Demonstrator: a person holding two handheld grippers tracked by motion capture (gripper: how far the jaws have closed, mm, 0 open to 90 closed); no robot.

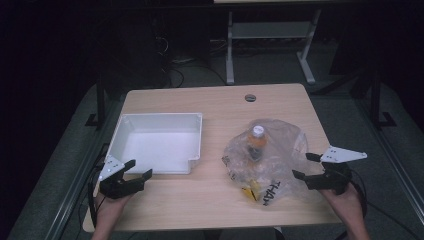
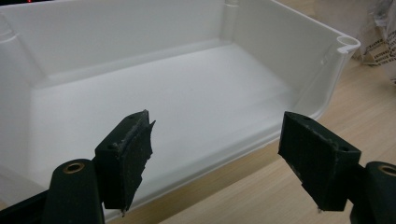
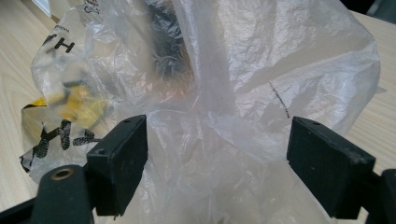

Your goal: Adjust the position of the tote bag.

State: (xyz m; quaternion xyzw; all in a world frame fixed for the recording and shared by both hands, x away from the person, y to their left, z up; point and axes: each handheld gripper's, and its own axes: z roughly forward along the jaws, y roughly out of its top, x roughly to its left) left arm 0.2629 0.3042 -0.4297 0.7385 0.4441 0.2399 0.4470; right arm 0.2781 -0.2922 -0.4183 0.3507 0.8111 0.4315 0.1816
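Here the table (image 1: 210, 200) is a pale wood-grain top with a round cable hole (image 1: 250, 97) near its far edge, standing in a dark room; beyond that edge lie grey carpet, black cables and the white legs of another desk (image 1: 270, 45). A clear plastic bag (image 1: 265, 160), crumpled and printed with black letters, lies on the table to the right of the white tray (image 1: 127, 131). Inside the bag stands a bottle (image 1: 255, 142) with a white cap and orange contents, and something yellow shows at the bag's near end. The right tongs (image 1: 303, 166) rest at the bag's right edge, spread wide, with loose film (image 3: 219, 154) between them, though the pads do not press it. The left tongs (image 1: 138, 168), also spread and holding nothing, sit at the tray's near left corner, facing its low front wall (image 2: 252, 144).
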